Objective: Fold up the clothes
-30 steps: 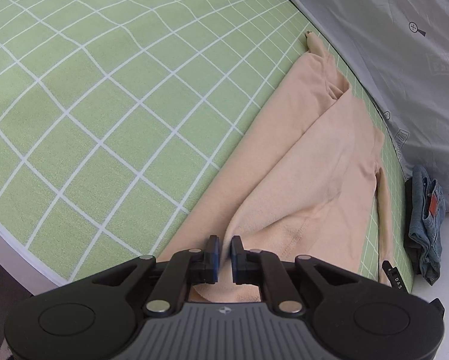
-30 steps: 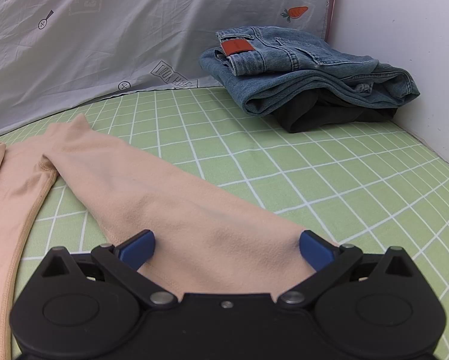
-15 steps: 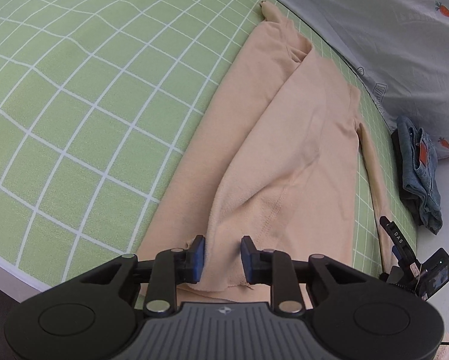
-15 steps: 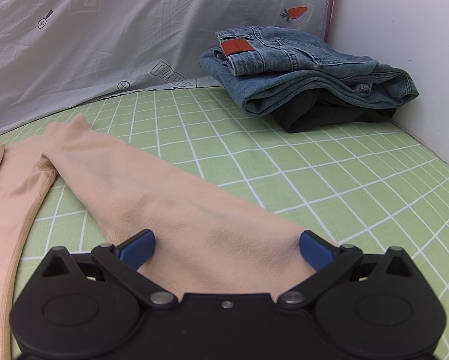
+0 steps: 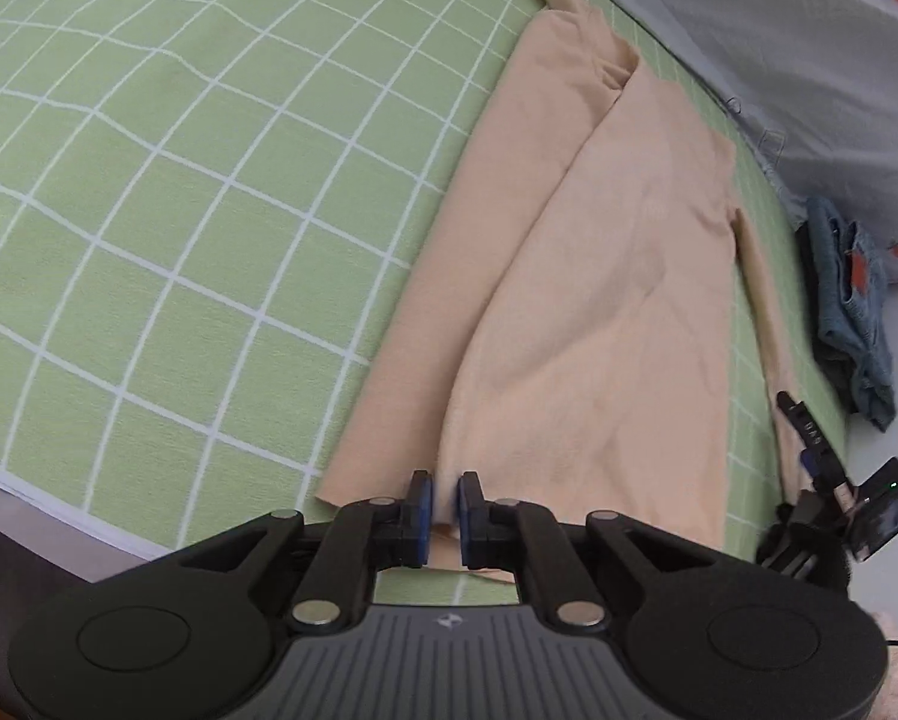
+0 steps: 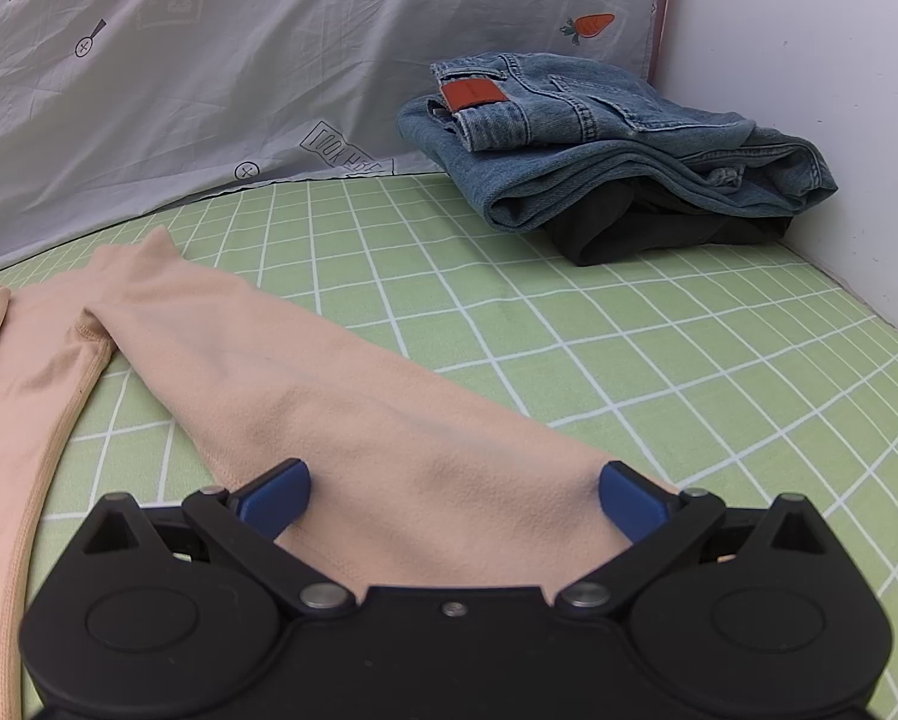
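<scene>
The soft, limp peach garment (image 5: pixel 599 312) suits hem grips: left gripper (image 5: pixel 443 507) pinches its near hem; right gripper (image 6: pixel 452 495) gapes around the sleeve (image 6: pixel 341 396).

A soft, matt, slightly fuzzy peach knit garment (image 5: pixel 605 276) is spread on a matt green woven sheet with white grid lines (image 5: pixel 167 222). Coarse blue denim jeans (image 6: pixel 605 138) with an orange leather-like patch are seen beside a thin, creased grey printed cloth (image 6: pixel 221 60).
</scene>
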